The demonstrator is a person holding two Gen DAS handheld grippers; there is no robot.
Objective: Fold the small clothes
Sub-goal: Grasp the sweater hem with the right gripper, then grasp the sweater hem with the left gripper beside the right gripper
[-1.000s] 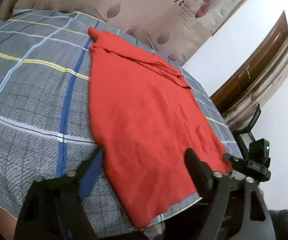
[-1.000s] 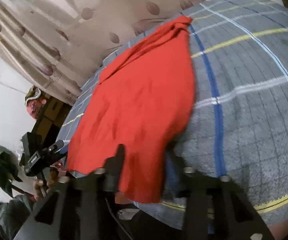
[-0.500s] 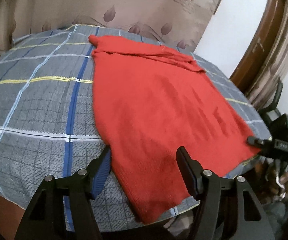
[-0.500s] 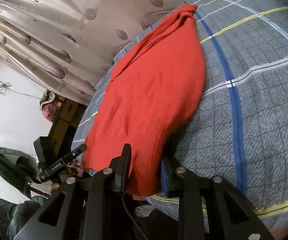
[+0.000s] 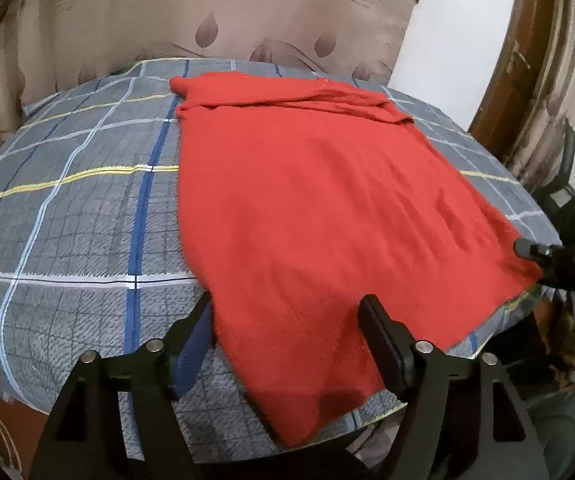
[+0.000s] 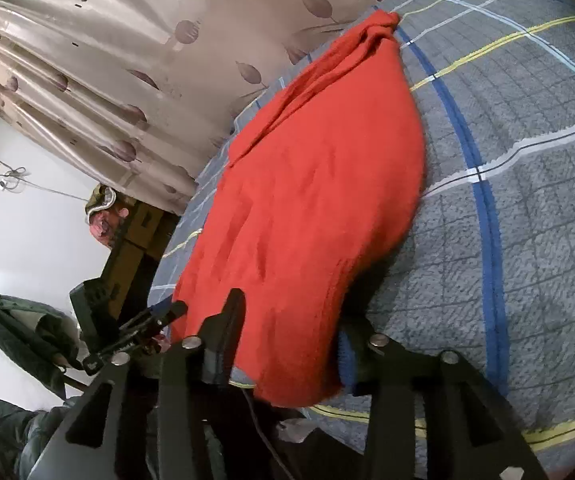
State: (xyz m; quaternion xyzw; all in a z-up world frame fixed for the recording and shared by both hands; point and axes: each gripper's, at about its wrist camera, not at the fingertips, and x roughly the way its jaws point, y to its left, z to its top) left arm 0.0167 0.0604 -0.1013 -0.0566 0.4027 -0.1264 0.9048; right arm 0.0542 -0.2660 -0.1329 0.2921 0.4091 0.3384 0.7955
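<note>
At the bottom of the left wrist view, the left gripper (image 5: pixel 287 316) stands with its jaws spread wide, one finger at the garment's left edge and the other over the red cloth toward lower centre. The jaws have just been opening, and the near hem of the red garment (image 5: pixel 311 208) lies between them, but neither pad presses on it: released. In the right wrist view, the right gripper (image 6: pixel 291 316) fills the bottom of the frame. Its left finger lies on top of the red garment (image 6: pixel 311 208) and its right finger sits at the cloth's lower right edge, partly hidden under the hem. These jaws have just been opening too, with the corner of the cloth between them; whether the pads still pinch it I cannot tell.

The garment lies spread flat across the plaid bedcover (image 5: pixel 67 240), running from the near edge up to the middle of the frame, its far end bunched in folds. The grey cover carries blue, white and yellow lines. At the far right edge of the left view the other gripper's body shows beside the cloth's corner. Behind the bed hangs a beige curtain (image 5: pixel 227 16) with a leaf pattern, and a wooden door frame (image 5: pixel 519 48) rises in the upper right.
</note>
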